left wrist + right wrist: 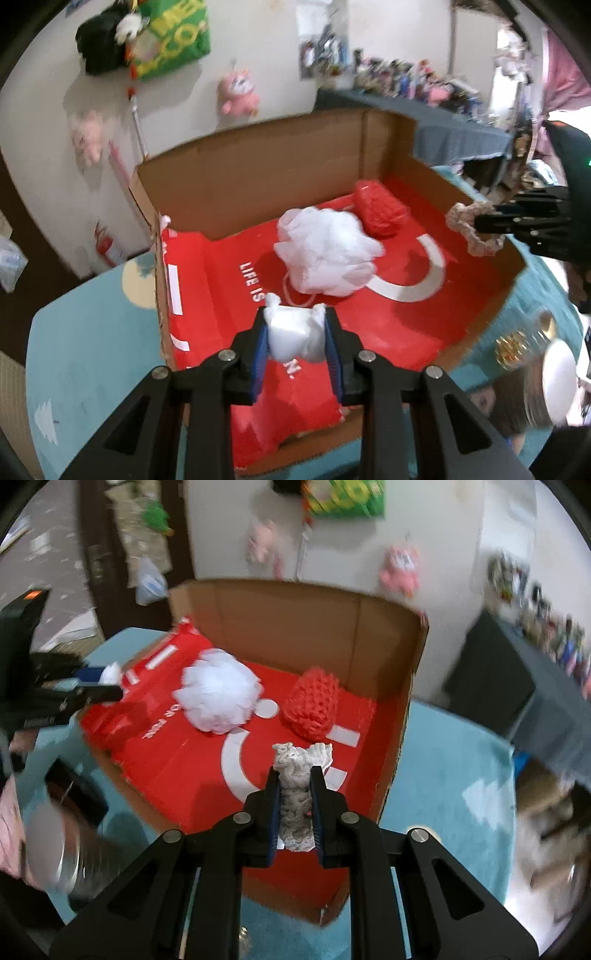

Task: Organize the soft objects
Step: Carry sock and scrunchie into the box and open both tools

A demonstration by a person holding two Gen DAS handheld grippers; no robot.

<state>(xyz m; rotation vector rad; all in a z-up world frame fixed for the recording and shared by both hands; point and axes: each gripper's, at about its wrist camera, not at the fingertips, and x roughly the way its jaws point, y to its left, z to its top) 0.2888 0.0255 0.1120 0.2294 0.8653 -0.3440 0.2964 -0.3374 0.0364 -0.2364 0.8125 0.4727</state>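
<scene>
Left wrist: left tool (295,332) grips white bundle (291,334) inside box rim (162,295).

Support: table under a teal printed cloth (443,775). Directly on it: open brown cardboard box (258,177), red-lined; blurred clear jar with white lid (554,376) near the edge.

- White capitals "LIFE IS" printed on the red liner (229,266) of the cardboard box, centre-left of the left wrist view; further down, near the tongs, a stray "N."
- On the same red liner, left of centre in the right wrist view, blurred white letters, unreadable.
- Yellow lettering on the green bag (173,37), upper left, too blurred to read.
</scene>
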